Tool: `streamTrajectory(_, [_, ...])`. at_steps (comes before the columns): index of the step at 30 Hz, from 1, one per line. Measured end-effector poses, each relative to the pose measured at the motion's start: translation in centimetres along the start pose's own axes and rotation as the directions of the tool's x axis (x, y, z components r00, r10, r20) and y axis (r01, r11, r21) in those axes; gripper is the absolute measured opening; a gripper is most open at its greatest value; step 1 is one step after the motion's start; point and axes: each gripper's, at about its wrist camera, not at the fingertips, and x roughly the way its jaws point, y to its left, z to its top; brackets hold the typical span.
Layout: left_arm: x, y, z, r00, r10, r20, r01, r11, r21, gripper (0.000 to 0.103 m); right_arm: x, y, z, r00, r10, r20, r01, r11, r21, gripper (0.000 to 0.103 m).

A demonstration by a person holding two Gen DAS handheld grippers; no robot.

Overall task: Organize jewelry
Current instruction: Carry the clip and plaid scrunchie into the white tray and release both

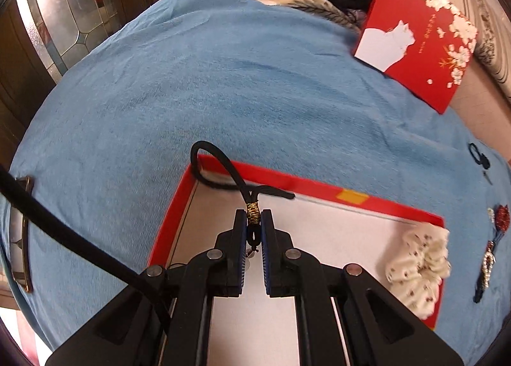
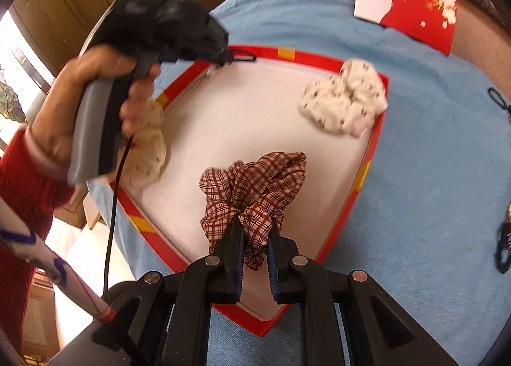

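Red box lid [image 1: 418, 34] with white cat and blossoms, gold lettering too small to read. Left gripper [image 1: 254, 225] clamped on black hair tie [image 1: 220, 171] over red box [image 1: 268, 176]; right gripper [image 2: 255, 235] pinching plaid scrunchie [image 2: 255, 187] above same box. Second cream scrunchie [image 2: 150, 149] half hidden behind hand [image 2: 95, 101]; hair clips [image 1: 491, 244] blurred at edge.

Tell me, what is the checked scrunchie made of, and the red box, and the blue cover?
The checked scrunchie looks like thin woven cloth; it gathers in soft folds. The red box seems to be cardboard with a smooth printed finish: thin, stiff, straight walls. The blue cover looks like fuzzy fleece or velvet, with a brushed nap.
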Motion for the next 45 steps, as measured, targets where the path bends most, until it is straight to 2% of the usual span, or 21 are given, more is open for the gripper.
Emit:
streamTrajectory(8, [1.3, -0.2, 0.2, 0.999, 0.05, 0.0, -0.05, 0.999, -0.004, 0.011, 0.0, 0.2, -0.9, 0.999, 0.038, -0.017, -0.038, 0.999, 0.002, 0.014])
streamTrajectory(12, [0.9, -0.1, 0.1, 0.998, 0.055, 0.015, -0.055, 0.998, -0.009, 0.042, 0.1, 1.0, -1.2, 1.0, 0.017, -0.014, -0.017, 0.999, -0.027, 0.016])
streamTrajectory(13, [0.5, 0.1, 0.0, 0.999, 0.041, 0.025, -0.04, 0.999, -0.026, 0.048, -0.1, 1.0, -1.3, 1.0, 0.011, -0.009, -0.012, 0.999, -0.034, 0.02])
streamTrajectory(15, [-0.3, 0.4, 0.1, 0.999, 0.011, 0.036, -0.009, 0.999, -0.053, 0.05, -0.1, 1.6, -1.5, 1.0, 0.004, 0.007, -0.003, 0.999, -0.048, 0.022])
streamTrajectory(17, [-0.9, 0.6, 0.1, 0.999, 0.0, 0.042, 0.003, 0.998, -0.067, 0.05, -0.7, 1.9, -1.3, 1.0, -0.012, 0.024, 0.013, 0.998, -0.06, 0.04])
streamTrajectory(23, [-4.6, 1.0, -0.6, 0.996, -0.001, 0.095, 0.011, 0.995, -0.1, 0.05, -2.8, 2.5, -1.1, 0.997, -0.029, 0.068, 0.034, 0.996, -0.08, 0.052])
streamTrajectory(27, [-7.9, 0.4, -2.5, 0.986, 0.063, 0.152, -0.048, 0.994, -0.101, 0.051, -5.2, 2.6, -1.9, 0.993, -0.043, 0.107, 0.052, 0.995, -0.083, 0.055])
streamTrajectory(30, [-10.3, -1.0, -5.4, 0.984, 0.066, 0.167, -0.052, 0.995, -0.083, 0.053, -6.7, 1.9, -2.5, 0.989, -0.062, 0.137, 0.072, 0.995, -0.071, 0.059])
streamTrajectory(32, [-11.3, -2.2, -7.0, 0.983, 0.063, 0.172, -0.053, 0.997, -0.06, 0.059, -8.0, 1.1, -3.4, 0.984, -0.083, 0.155, 0.092, 0.994, -0.051, 0.06])
streamTrajectory(35, [-13.3, -4.4, -10.1, 0.978, 0.075, 0.196, -0.072, 0.997, -0.024, 0.075, -9.4, -0.8, -4.8, 0.978, -0.122, 0.168, 0.125, 0.992, -0.004, 0.061])
streamTrajectory(37, [-14.4, -5.9, -12.4, 0.979, 0.044, 0.201, -0.042, 0.999, -0.014, 0.084, -10.2, -2.4, -5.8, 0.974, -0.153, 0.169, 0.148, 0.988, 0.04, 0.061])
streamTrajectory(40, [-15.3, -7.8, -14.7, 0.984, -0.019, 0.178, 0.02, 1.0, -0.001, 0.087, -11.5, -5.2, -7.4, 0.966, -0.197, 0.168, 0.178, 0.977, 0.117, 0.061])
streamTrajectory(45, [-17.0, -11.2, -17.2, 0.981, -0.046, 0.188, 0.035, 0.998, 0.059, 0.089, -14.0, -9.4, -10.1, 0.951, -0.259, 0.169, 0.214, 0.946, 0.245, 0.061])
